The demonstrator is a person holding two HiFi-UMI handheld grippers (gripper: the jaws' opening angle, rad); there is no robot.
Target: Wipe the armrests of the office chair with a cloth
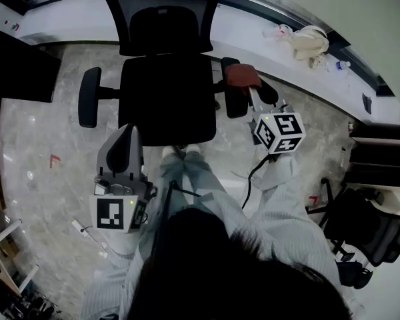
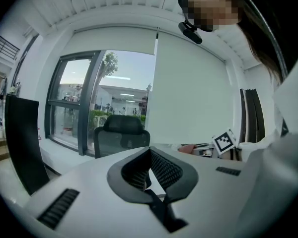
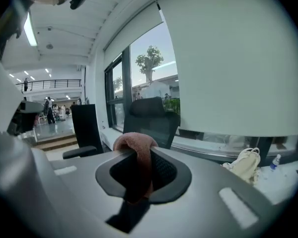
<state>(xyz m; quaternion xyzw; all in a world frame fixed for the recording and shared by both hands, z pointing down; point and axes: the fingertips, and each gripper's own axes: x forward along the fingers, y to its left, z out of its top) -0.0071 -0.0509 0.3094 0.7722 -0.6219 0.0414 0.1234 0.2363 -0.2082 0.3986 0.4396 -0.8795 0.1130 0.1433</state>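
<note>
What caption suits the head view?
Right gripper holds a reddish cloth at the office chair's armrest; left gripper shut, empty.

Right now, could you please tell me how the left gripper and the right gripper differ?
The left gripper is shut on nothing; the right gripper is shut on a reddish-brown cloth. In the head view, the left gripper sits back by the front of the seat, while the right gripper reaches forward to the armrest on its side. Both are shut and point toward that seat.
</note>
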